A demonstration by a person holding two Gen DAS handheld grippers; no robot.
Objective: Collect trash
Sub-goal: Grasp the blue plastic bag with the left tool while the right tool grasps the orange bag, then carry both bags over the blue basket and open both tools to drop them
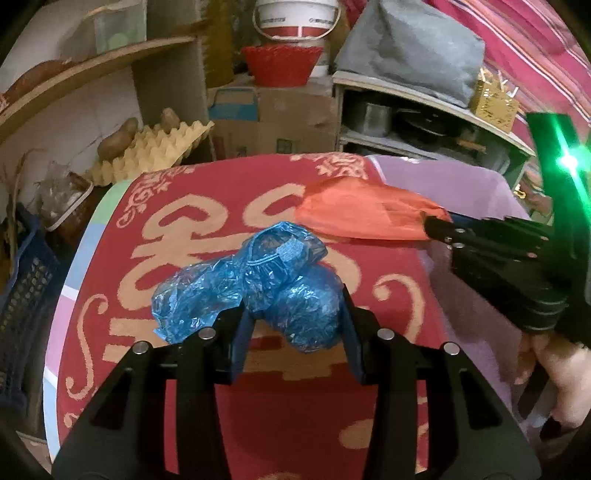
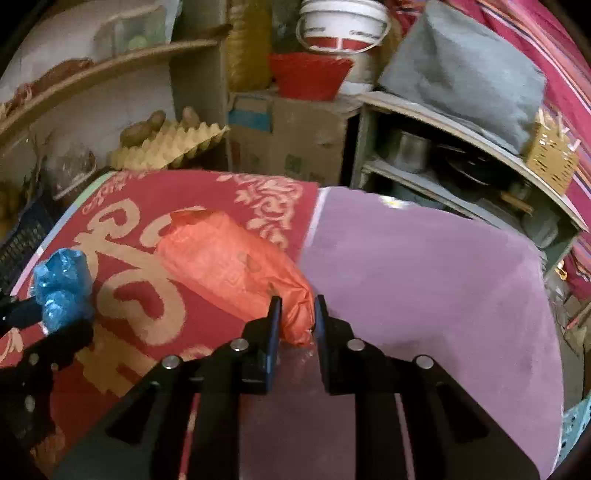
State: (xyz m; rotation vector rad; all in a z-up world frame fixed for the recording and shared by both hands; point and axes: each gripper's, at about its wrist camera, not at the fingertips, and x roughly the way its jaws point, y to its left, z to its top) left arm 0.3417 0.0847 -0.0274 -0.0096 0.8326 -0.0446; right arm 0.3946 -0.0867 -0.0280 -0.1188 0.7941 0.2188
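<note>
A crumpled bundle of blue plastic shoe covers (image 1: 255, 280) is pinched between the pads of my left gripper (image 1: 295, 317), just above a red cloth with tan patterns (image 1: 207, 221). The bundle also shows in the right wrist view (image 2: 62, 291), at the far left in the left gripper (image 2: 55, 325). An orange plastic bag (image 2: 229, 266) lies across the red cloth. My right gripper (image 2: 297, 314) is shut on the bag's near end. From the left wrist view the orange bag (image 1: 358, 214) stretches rightward into the right gripper (image 1: 436, 229).
A purple cloth (image 2: 424, 280) covers the right part of the surface. Behind stand cardboard boxes (image 1: 280, 122), a red basket (image 1: 280, 64), a white bucket (image 1: 295, 18), egg trays with potatoes (image 1: 155, 151), shelves with pots (image 1: 406, 122) and a dark blue crate (image 1: 22, 295). A hand (image 1: 557, 373) holds the right gripper.
</note>
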